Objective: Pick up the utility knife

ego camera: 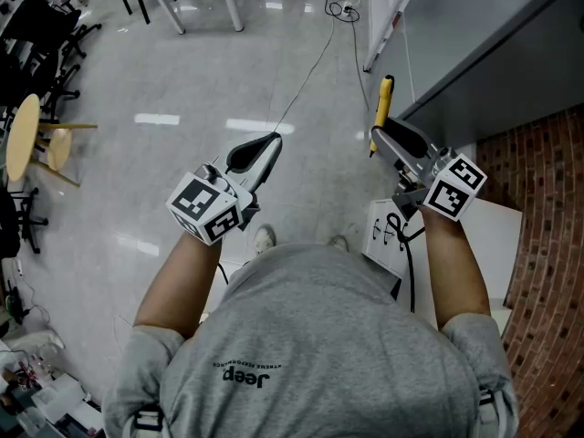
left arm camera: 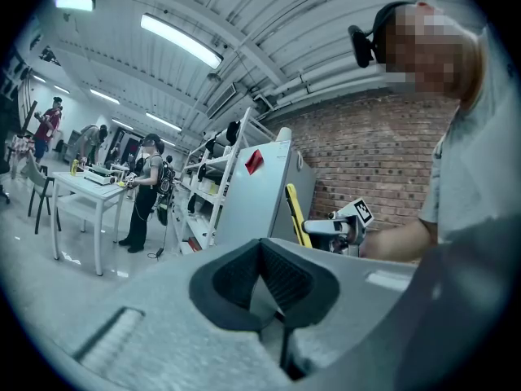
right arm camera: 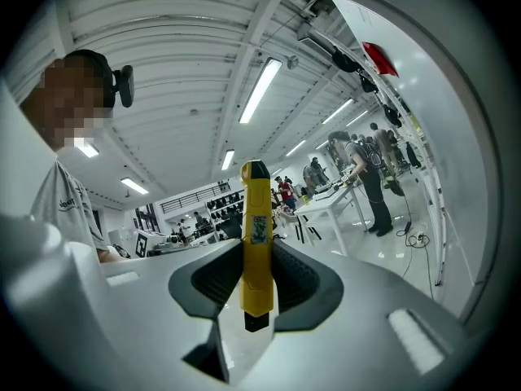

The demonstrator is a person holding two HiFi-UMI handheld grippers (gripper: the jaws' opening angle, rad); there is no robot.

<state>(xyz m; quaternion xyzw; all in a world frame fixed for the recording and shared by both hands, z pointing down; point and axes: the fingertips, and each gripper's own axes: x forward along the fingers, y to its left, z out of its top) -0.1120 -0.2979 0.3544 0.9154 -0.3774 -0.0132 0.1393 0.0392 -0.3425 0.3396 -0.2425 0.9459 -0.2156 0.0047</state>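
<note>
The grey T-shirt (ego camera: 319, 327) is carrying the brand word "Jeep" in dark letters, reading upside down in the head view; the smaller line under it is printing too fine to read. The label (right arm camera: 259, 228) on the yellow utility knife (right arm camera: 254, 275) is showing print too small to make out.
</note>
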